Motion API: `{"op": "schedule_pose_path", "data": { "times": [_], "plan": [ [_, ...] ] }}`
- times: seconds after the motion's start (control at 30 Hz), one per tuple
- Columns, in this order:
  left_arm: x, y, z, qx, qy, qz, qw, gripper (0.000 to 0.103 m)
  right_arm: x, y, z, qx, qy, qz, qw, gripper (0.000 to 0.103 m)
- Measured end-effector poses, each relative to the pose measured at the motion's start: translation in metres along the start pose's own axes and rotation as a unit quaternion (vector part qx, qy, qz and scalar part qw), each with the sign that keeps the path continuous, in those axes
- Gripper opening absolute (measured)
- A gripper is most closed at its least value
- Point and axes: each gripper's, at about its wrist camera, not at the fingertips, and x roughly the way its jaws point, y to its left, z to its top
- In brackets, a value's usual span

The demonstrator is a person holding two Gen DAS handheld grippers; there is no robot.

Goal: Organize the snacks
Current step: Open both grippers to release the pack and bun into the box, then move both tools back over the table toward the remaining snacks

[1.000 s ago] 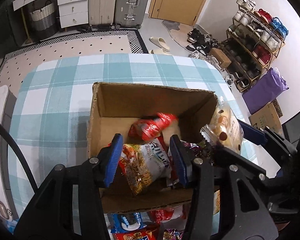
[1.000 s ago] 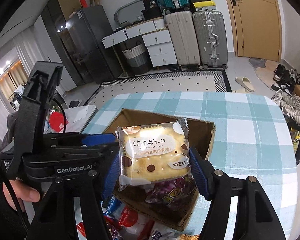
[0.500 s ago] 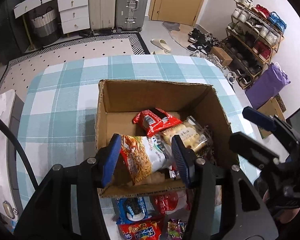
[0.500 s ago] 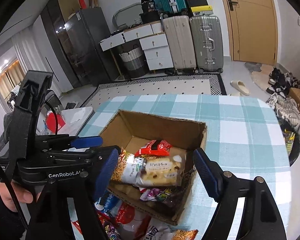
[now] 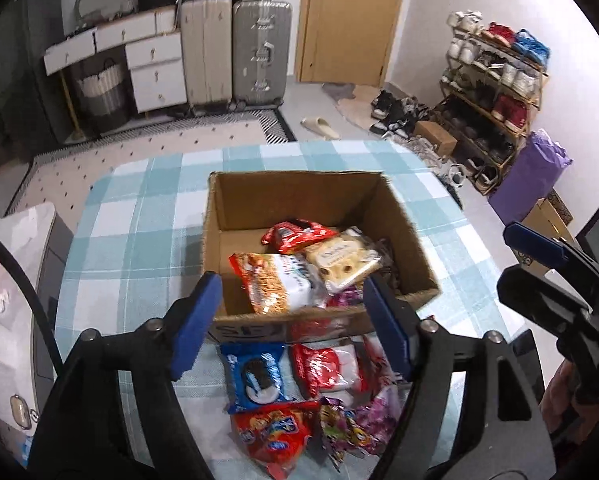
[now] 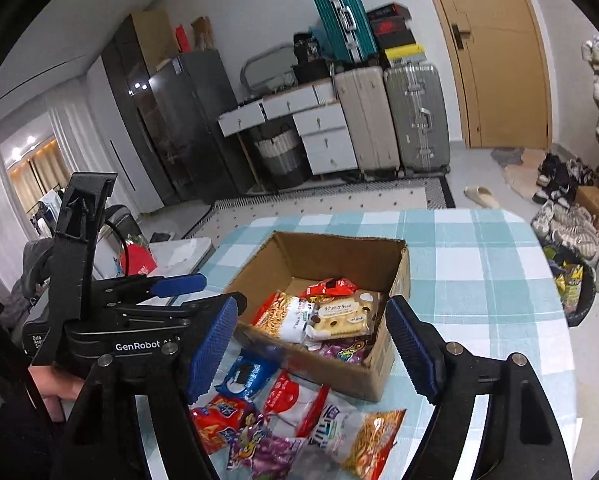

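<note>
An open cardboard box (image 5: 415,252) (image 6: 399,276) stands on the checked table. In it lie an orange-and-white noodle packet (image 5: 277,282) (image 6: 285,314), a cream biscuit packet (image 5: 343,260) (image 6: 345,316), a red packet (image 5: 295,234) and a purple packet (image 6: 345,352). My left gripper (image 5: 293,326) is open and empty, above the box's near wall. My right gripper (image 6: 313,354) is open and empty, held back from the box. Loose snacks lie in front of the box: a blue cookie packet (image 5: 255,376) (image 6: 247,374), a red-and-white packet (image 5: 327,366), a red packet (image 5: 273,432) and purple sweets (image 5: 359,424).
The table (image 5: 135,216) carries a teal checked cloth. A second noodle packet (image 6: 363,436) lies near the front edge. A white side table (image 5: 7,280) stands at the left. Suitcases (image 5: 235,52), drawers and a shoe rack (image 5: 495,92) stand beyond.
The right gripper let go of the biscuit packet into the box and drew back. The left gripper opened, released the noodle packet into the box and pulled back.
</note>
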Motion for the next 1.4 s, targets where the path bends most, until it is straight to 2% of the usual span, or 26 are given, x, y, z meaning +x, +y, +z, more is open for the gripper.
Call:
{"op": "schedule_pose_path", "data": {
  "times": [0.13, 0.4, 0.5, 0.6, 0.7, 0.93, 1.17, 1.4],
  "plan": [
    [-0.019, -0.014, -0.012, 0.008, -0.012, -0.003, 0.9999, 0.078, -0.025, 0.008, -0.011, -0.002, -0.027, 0.007, 1.0, 0.079],
    [-0.057, -0.029, -0.037, 0.015, -0.036, 0.0, 0.9993, 0.08, -0.058, 0.023, -0.029, -0.012, -0.047, 0.013, 0.999, 0.08],
    [-0.067, -0.032, -0.048, 0.018, -0.04, 0.004, 0.999, 0.081, -0.069, 0.027, -0.037, -0.011, -0.055, 0.017, 0.998, 0.086],
    [-0.075, -0.036, -0.06, 0.024, -0.036, 0.021, 0.9989, 0.082, -0.08, 0.034, -0.047, -0.018, -0.06, 0.021, 0.998, 0.087],
    [-0.081, -0.036, -0.068, 0.024, -0.029, 0.02, 0.9991, 0.082, -0.091, 0.041, -0.055, -0.025, -0.064, 0.023, 0.997, 0.087],
    [-0.102, -0.033, -0.089, 0.015, -0.042, 0.027, 0.9987, 0.083, -0.115, 0.054, -0.072, -0.039, -0.078, 0.026, 0.996, 0.09],
    [-0.125, -0.048, -0.12, 0.064, -0.057, 0.051, 0.995, 0.084, -0.136, 0.058, -0.089, -0.035, -0.091, 0.027, 0.995, 0.095],
    [-0.134, -0.046, -0.151, 0.059, -0.05, 0.047, 0.9959, 0.087, -0.139, 0.058, -0.109, -0.035, -0.093, 0.021, 0.995, 0.098]
  ]
}}
